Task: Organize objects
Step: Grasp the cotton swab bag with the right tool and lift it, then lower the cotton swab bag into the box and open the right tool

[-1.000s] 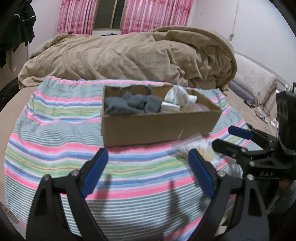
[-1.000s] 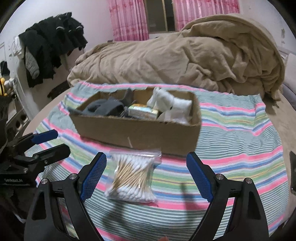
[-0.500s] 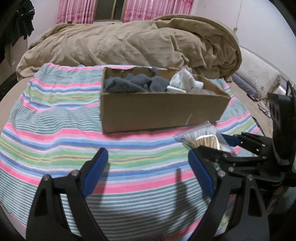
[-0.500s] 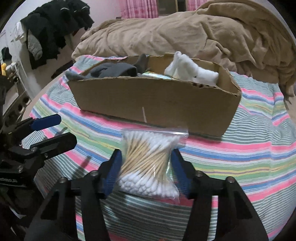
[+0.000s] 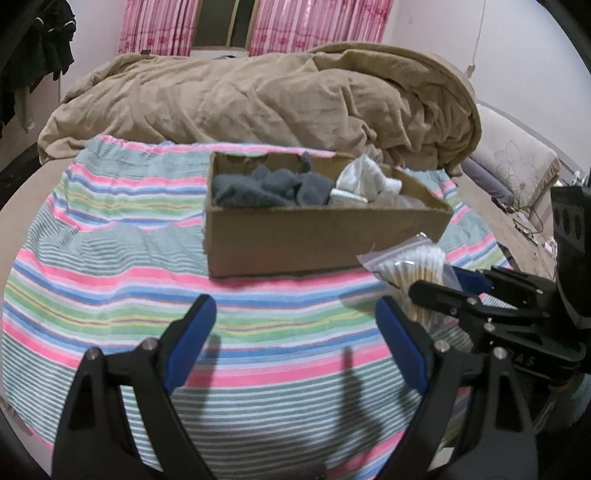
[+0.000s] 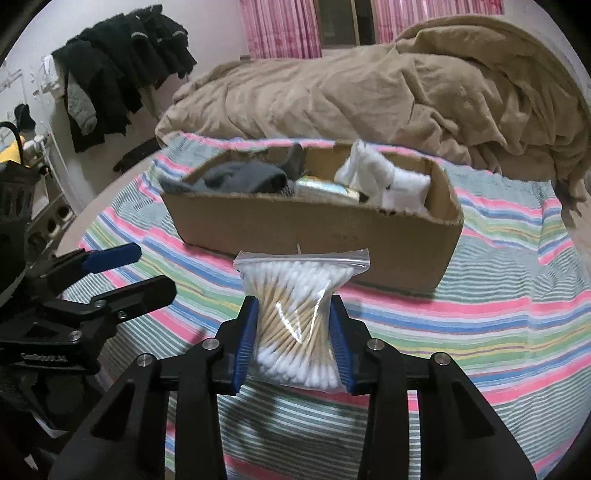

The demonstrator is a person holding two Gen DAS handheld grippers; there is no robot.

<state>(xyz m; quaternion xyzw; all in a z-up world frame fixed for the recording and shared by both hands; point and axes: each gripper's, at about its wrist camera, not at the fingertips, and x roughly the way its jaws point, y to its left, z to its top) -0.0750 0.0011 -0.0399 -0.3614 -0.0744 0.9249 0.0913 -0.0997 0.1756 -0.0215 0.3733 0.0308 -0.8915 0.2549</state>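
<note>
Right gripper (image 6: 293, 332) pinches the bag of cotton swabs (image 6: 297, 314) at its middle, blue pads squeezing both sides, the zip edge up and the bag lifted off the striped blanket (image 6: 498, 314), just in front of the cardboard box (image 6: 314, 236). Left gripper (image 5: 295, 332) hangs spread wide over the blanket, nothing between its pads, the box beyond it.

A home bedroom. A rumpled tan duvet (image 5: 266, 107) is heaped on a bed, just behind a pastel striped cotton sheet (image 5: 110, 258). Behind the duvet, pink patterned curtains (image 5: 155, 26) frame a dark window. Left of the duvet, black coats (image 6: 122, 70) hang against a white wall; to its right lies a beige embroidered pillow (image 5: 517, 166).
</note>
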